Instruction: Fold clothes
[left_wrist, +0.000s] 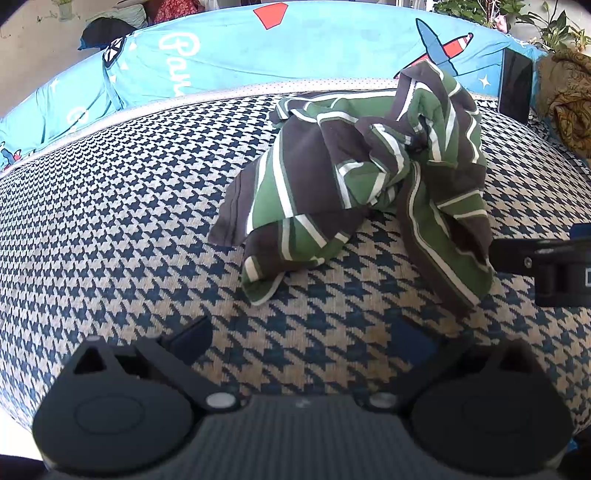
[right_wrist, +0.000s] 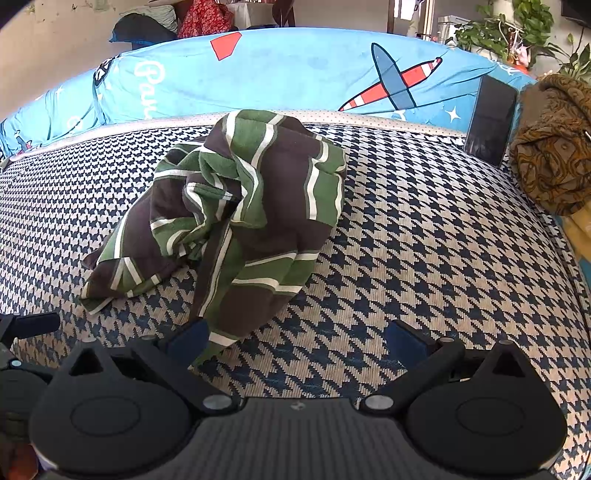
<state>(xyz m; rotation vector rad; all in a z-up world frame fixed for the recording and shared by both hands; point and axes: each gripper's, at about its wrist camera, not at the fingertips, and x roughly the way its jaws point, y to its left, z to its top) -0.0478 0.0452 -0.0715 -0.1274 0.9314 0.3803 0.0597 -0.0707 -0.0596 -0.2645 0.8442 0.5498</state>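
A green, dark brown and white striped garment (left_wrist: 354, 177) lies crumpled in a heap on the houndstooth surface (left_wrist: 110, 221). In the right wrist view the same garment (right_wrist: 236, 214) sits ahead and left of centre. My left gripper (left_wrist: 303, 343) hovers open just short of the heap, nothing between its fingers. My right gripper (right_wrist: 295, 341) is also open; its left fingertip (right_wrist: 188, 341) is right beside the garment's nearest hanging edge. Part of the right gripper (left_wrist: 546, 266) shows at the right edge of the left wrist view, next to the cloth.
A blue blanket with an aeroplane print (right_wrist: 295, 74) lies along the far edge. A dark phone (right_wrist: 489, 120) leans at the back right beside a brown patterned cloth bundle (right_wrist: 554, 147). Potted plants (right_wrist: 517, 33) stand behind.
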